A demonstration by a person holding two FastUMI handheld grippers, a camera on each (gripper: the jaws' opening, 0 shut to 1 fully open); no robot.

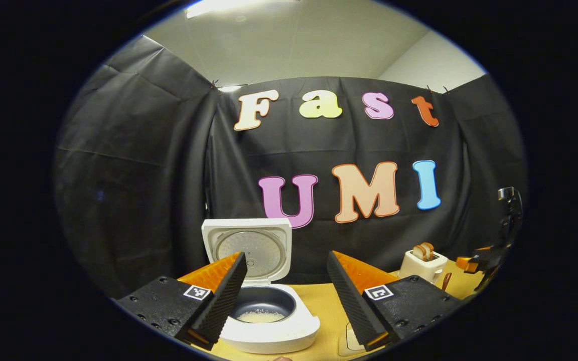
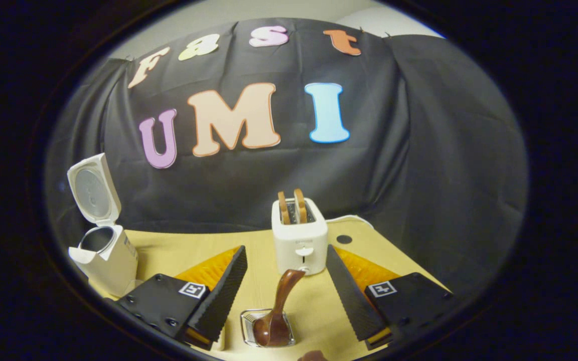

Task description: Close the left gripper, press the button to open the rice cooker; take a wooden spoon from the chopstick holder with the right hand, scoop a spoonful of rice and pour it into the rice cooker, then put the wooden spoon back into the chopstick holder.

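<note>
Spoon sits in the chopstick holder, near, between the right gripper's wide-open, empty jaws. Rice cooker open, rice inside; left gripper spread, empty. Looks finished; next, retreat.

table | rice cooker, toaster, chopstick holder on it

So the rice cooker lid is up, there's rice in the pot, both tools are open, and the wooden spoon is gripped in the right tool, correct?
Not quite. The right gripper view shows the wooden spoon standing in the chopstick holder, between the open right tool fingers and untouched. The rest holds: in the left gripper view the rice cooker lid is up, rice lies in the pot, and the left tool is open.
</note>
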